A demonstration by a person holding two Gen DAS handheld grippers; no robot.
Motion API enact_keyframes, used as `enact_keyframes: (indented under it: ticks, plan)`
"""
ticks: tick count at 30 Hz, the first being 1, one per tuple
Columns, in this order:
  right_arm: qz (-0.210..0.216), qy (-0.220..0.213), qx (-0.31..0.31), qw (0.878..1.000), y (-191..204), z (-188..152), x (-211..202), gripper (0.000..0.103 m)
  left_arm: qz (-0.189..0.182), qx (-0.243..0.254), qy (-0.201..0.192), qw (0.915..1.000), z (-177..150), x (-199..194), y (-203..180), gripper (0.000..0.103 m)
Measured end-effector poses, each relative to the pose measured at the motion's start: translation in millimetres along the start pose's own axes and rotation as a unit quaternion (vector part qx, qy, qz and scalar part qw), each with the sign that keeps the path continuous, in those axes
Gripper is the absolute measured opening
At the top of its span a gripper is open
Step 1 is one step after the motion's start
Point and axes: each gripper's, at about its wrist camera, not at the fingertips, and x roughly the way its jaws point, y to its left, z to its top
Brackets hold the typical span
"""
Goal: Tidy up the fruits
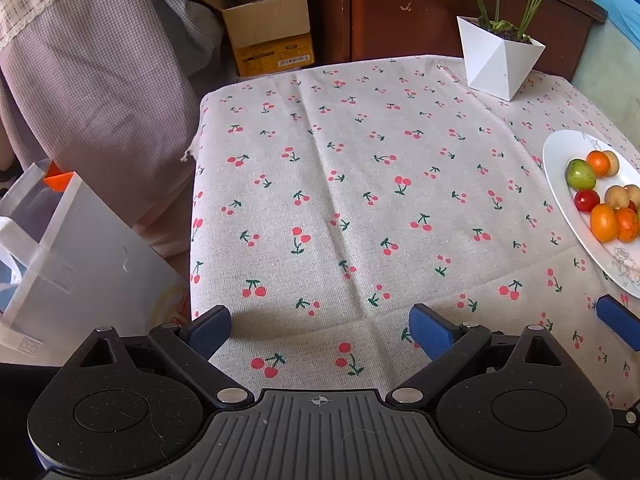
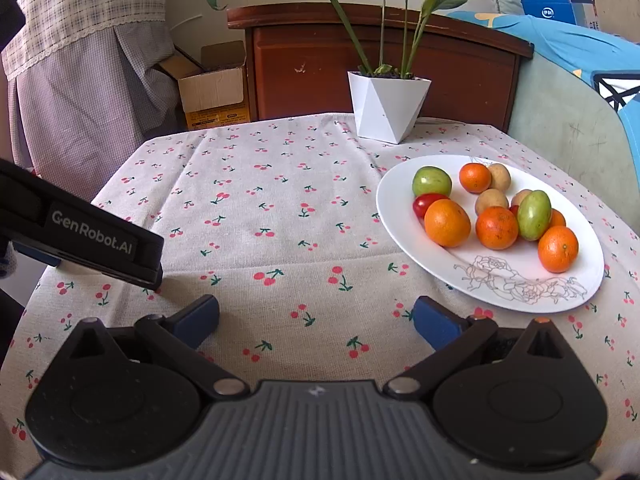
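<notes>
A white plate (image 2: 520,292) with a drawn rose sits at the right of the cherry-print tablecloth (image 2: 260,208). It holds several fruits: oranges (image 2: 447,223), green tomatoes (image 2: 431,181), a red tomato (image 2: 425,204) and small brown fruits (image 2: 491,201). The plate also shows in the left wrist view (image 1: 560,160). My right gripper (image 2: 316,320) is open and empty, low over the cloth, left of the plate's near edge. My left gripper (image 1: 320,326) is open and empty over the cloth's near left part; its body shows in the right wrist view (image 2: 92,236).
A white faceted pot (image 2: 386,106) with a green plant stands at the table's far side. A cardboard box (image 2: 212,88) and a wooden cabinet (image 2: 380,60) are behind the table. A white bag (image 1: 60,260) is left of the table. A blue-covered sofa (image 2: 580,100) is on the right.
</notes>
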Motion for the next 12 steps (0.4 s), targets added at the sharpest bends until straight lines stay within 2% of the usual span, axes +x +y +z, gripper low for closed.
enact_keyframes:
  ticks: [12]
  plan:
    - [0.000,0.000,0.000,1.000,0.6,-0.3,-0.1,0.102,0.000,0.003,-0.010,0.9999,3.0,4.5,-1.7,0.099]
